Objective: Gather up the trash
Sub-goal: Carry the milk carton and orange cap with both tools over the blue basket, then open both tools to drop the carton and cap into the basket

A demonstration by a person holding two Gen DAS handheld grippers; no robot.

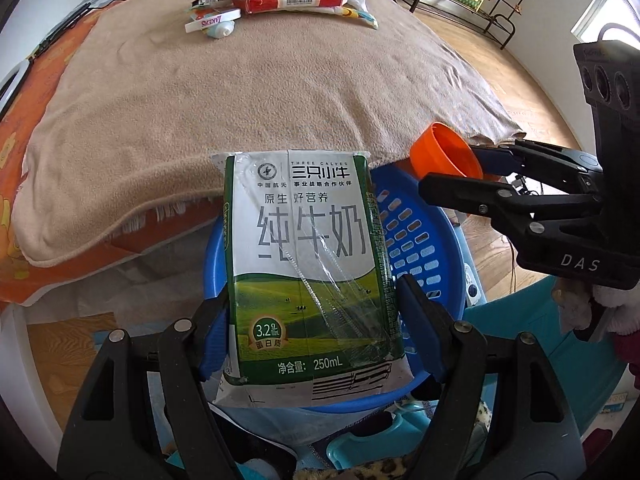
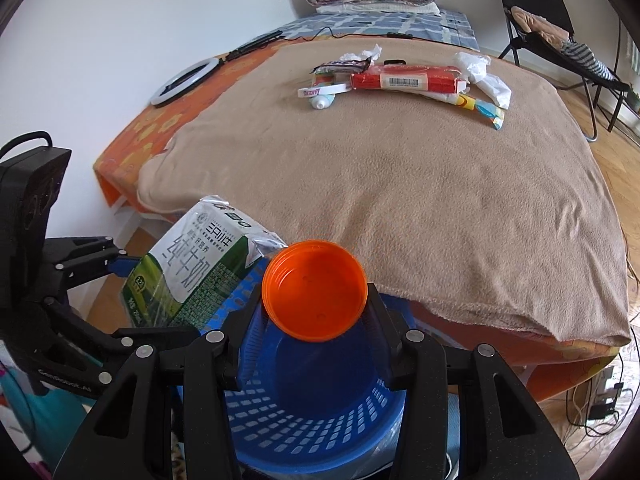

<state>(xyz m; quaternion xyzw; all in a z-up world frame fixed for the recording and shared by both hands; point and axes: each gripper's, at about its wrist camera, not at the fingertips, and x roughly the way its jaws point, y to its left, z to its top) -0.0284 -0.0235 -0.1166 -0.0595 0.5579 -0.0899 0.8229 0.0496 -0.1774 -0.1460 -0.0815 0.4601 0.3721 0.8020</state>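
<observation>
Left wrist view looks steeply down, close over the blue basket (image 1: 424,240), bed (image 1: 248,92) beyond. Right wrist view, alongside, faces likewise. Shared: basket, bed, and each other's gripper at the frame edge.

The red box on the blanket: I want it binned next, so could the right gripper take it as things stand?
Probably not yet. The right gripper is shut on the orange lid over the blue basket. The red box lies unobstructed far across the blanket, so release first.
</observation>
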